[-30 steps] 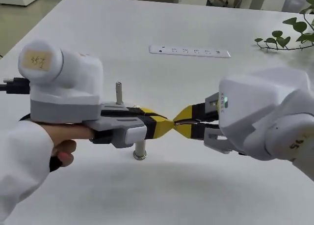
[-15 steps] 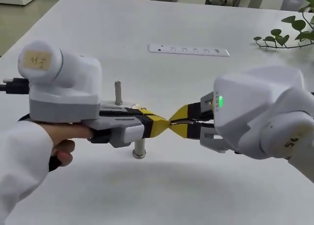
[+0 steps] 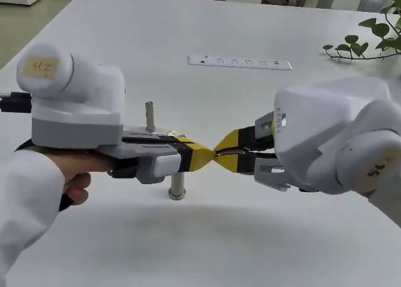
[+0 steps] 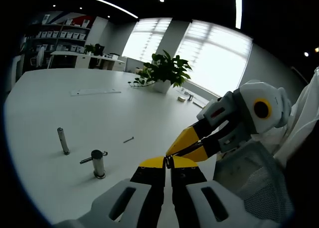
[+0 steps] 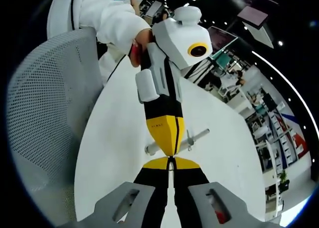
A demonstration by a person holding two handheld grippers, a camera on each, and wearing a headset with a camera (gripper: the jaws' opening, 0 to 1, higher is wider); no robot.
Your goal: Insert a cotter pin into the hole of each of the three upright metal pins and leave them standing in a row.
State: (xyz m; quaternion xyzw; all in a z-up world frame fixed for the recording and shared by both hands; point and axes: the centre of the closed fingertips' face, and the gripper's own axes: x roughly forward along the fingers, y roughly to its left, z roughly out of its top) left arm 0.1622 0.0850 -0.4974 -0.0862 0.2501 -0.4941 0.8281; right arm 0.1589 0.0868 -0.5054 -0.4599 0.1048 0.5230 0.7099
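My left gripper [image 3: 207, 156] and right gripper [image 3: 220, 154] meet tip to tip above the table, both with jaws shut. I cannot make out anything pinched between the yellow tips. In the left gripper view my left gripper [image 4: 168, 162] is at the bottom and the right gripper [image 4: 172, 152] comes in from the right. A bare metal pin [image 4: 63, 140] stands upright at the left. Beside it, a second upright pin [image 4: 98, 163] has a cotter pin [image 4: 85, 160] through its hole. A loose cotter pin [image 4: 128, 139] lies flat further back. In the head view one pin [image 3: 150, 116] stands behind the left gripper and another pin [image 3: 177, 187] below it.
A white power strip [image 3: 239, 62] lies across the far part of the white table [image 3: 207, 237]. A leafy plant [image 3: 369, 39] is at the far right edge. A mesh chair [image 5: 45, 113] stands by the table on the person's side.
The two grippers stay tip to tip and shut. Only the head view has shifted slightly.
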